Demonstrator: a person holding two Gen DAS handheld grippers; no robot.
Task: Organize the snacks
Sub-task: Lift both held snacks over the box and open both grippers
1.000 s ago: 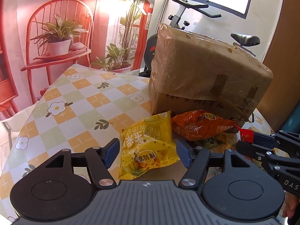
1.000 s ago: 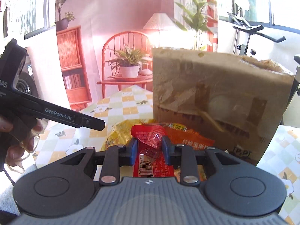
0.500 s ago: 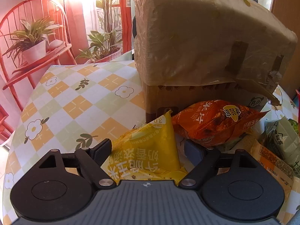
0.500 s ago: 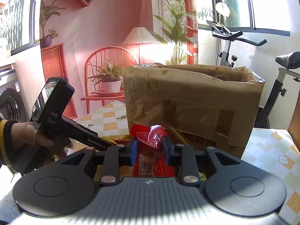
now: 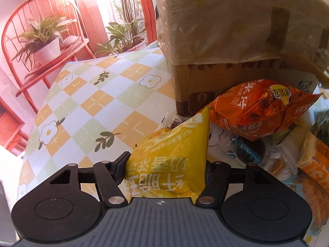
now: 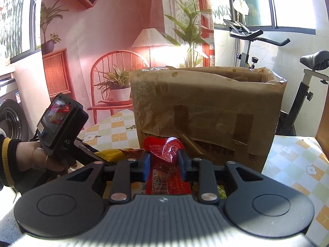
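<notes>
A yellow snack bag (image 5: 170, 154) lies on the table at the near edge of a snack pile. My left gripper (image 5: 166, 168) straddles it, and its jaws are closing with the bag filling the gap and both fingers against its sides. Behind it an orange chip bag (image 5: 257, 111) leans on a brown cardboard box (image 5: 226, 30). In the right wrist view my right gripper (image 6: 164, 164) is shut on a red snack packet (image 6: 162, 150), held in front of the open-topped box (image 6: 205, 107). A person's hand (image 6: 30, 156) holds the left gripper's body (image 6: 59, 127) at the left.
The table wears a checked flower-print cloth (image 5: 92, 107). More wrapped snacks (image 5: 308, 164) are heaped to the right of the yellow bag. A red chair with a potted plant (image 5: 41, 41) stands beyond the table, and an exercise bike (image 6: 257, 39) behind the box.
My left gripper dropped forward onto the yellow bag, spread its jaws wider around it, then drew them in against its sides. My right gripper kept hold of the red packet.
</notes>
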